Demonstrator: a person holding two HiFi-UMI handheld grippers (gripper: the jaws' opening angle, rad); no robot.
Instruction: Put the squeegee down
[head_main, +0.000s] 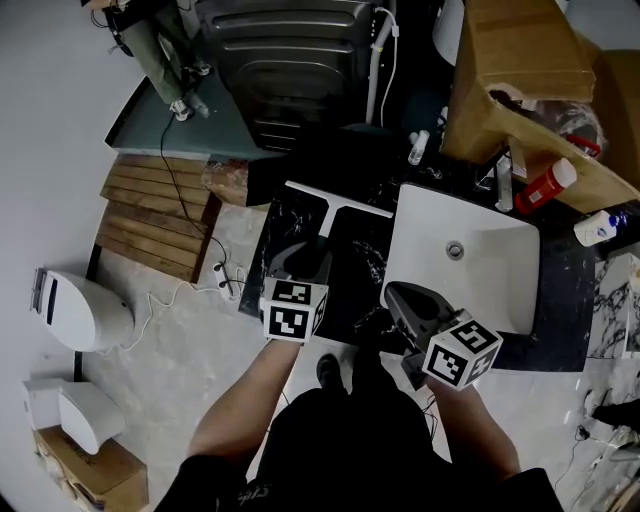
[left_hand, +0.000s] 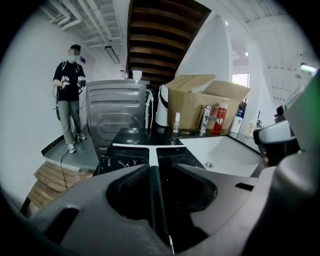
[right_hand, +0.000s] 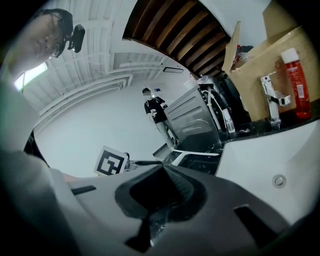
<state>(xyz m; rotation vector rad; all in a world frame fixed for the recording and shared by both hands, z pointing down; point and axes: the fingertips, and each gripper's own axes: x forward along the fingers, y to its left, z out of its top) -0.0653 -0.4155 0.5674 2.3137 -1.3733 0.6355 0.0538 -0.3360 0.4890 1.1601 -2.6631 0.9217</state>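
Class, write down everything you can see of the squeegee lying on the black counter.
The squeegee is T-shaped: a long white blade bar, a white neck and a slim dark handle, apparently plastic. It lies on the black marbled counter, left of the white sink, with its bar away from the person. Its handle runs between the open left tongs.

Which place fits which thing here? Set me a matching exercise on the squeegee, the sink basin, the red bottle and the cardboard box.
Things:
1 squeegee
2 sink basin
3 red bottle
4 cardboard box

Places:
A upright beside the tap
B on the black counter, handle between the open left tongs
C behind the tap, flaps open
D set in the counter, right of the squeegee

Pairs: 1-B, 2-D, 3-A, 4-C
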